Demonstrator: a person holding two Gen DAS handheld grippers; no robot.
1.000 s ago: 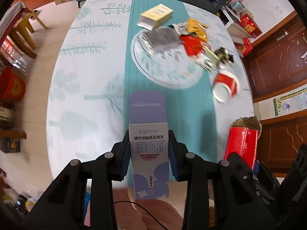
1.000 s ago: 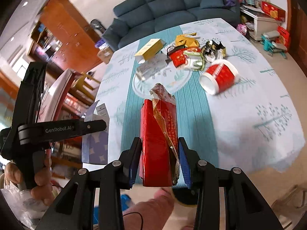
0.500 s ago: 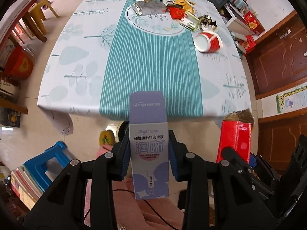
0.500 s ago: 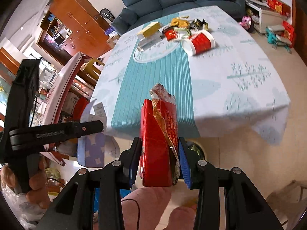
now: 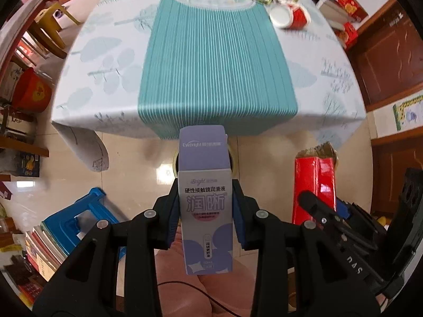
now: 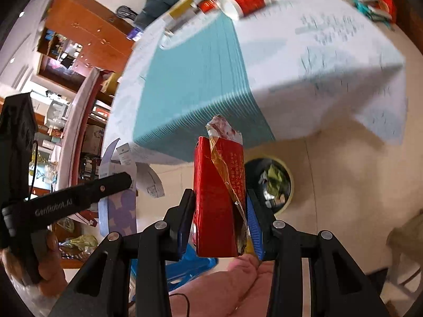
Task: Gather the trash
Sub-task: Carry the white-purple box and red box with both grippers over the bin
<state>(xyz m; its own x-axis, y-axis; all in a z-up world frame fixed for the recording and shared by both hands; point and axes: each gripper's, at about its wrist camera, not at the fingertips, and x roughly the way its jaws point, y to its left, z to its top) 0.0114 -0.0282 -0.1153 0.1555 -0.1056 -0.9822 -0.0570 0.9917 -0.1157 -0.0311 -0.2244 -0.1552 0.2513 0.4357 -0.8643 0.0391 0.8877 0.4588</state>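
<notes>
My left gripper (image 5: 205, 206) is shut on a purple and white carton (image 5: 204, 192), held upright above the floor in front of the table. My right gripper (image 6: 219, 211) is shut on a torn red packet (image 6: 218, 198); the packet also shows in the left wrist view (image 5: 314, 182). A round waste bin (image 6: 275, 185) with trash in it stands on the floor just right of the red packet; in the left wrist view only its rim (image 5: 232, 158) shows behind the carton. Several wrappers and a red paper cup (image 5: 289, 15) lie at the table's far end.
The table (image 5: 105, 52) has a white leaf-print cloth with a teal striped runner; its near edge hangs ahead of both grippers. A blue stool (image 5: 76, 219) and stacked books (image 5: 45, 251) sit on the floor at left. Wooden cabinets (image 5: 391, 60) stand at right.
Both grippers have pulled back from over the table and dropped lower, each keeping its item. The table edge, the floor and the waste bin have come into view.
</notes>
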